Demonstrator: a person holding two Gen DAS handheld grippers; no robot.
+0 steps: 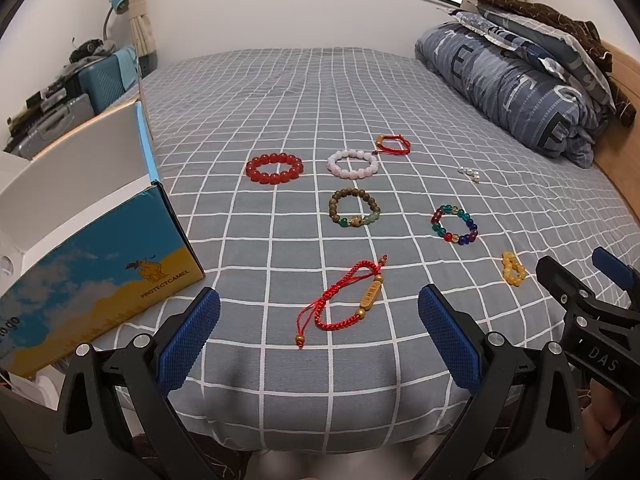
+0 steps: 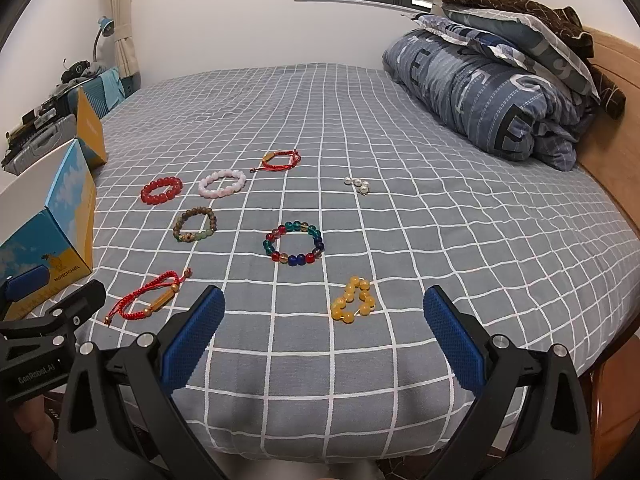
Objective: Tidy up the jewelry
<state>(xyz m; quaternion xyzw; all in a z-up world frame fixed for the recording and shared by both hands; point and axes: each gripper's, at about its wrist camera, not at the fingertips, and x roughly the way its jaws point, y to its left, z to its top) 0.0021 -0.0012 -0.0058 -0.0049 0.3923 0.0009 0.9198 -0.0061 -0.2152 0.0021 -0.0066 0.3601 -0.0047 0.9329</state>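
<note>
Several bracelets lie on the grey checked bed sheet [image 1: 280, 92]. A red cord bracelet [image 1: 344, 300] lies just ahead of my open, empty left gripper [image 1: 318, 326]. A yellow bead bracelet [image 2: 354, 300] lies just ahead of my open, empty right gripper [image 2: 324, 324]. Farther off lie a red bead bracelet [image 1: 274, 168], a pink one [image 1: 353, 163], a brown wooden one [image 1: 354, 208], a multicolour glass one [image 2: 294, 243], a second small red cord bracelet [image 2: 278, 159] and small white pearl pieces [image 2: 358, 185].
An open blue and yellow cardboard box [image 1: 100, 264] stands at the bed's left edge. A folded duvet with pillows [image 2: 500, 92] fills the far right. A wooden headboard [image 2: 612, 148] runs along the right. Suitcases and clutter [image 1: 72, 92] stand beyond the box.
</note>
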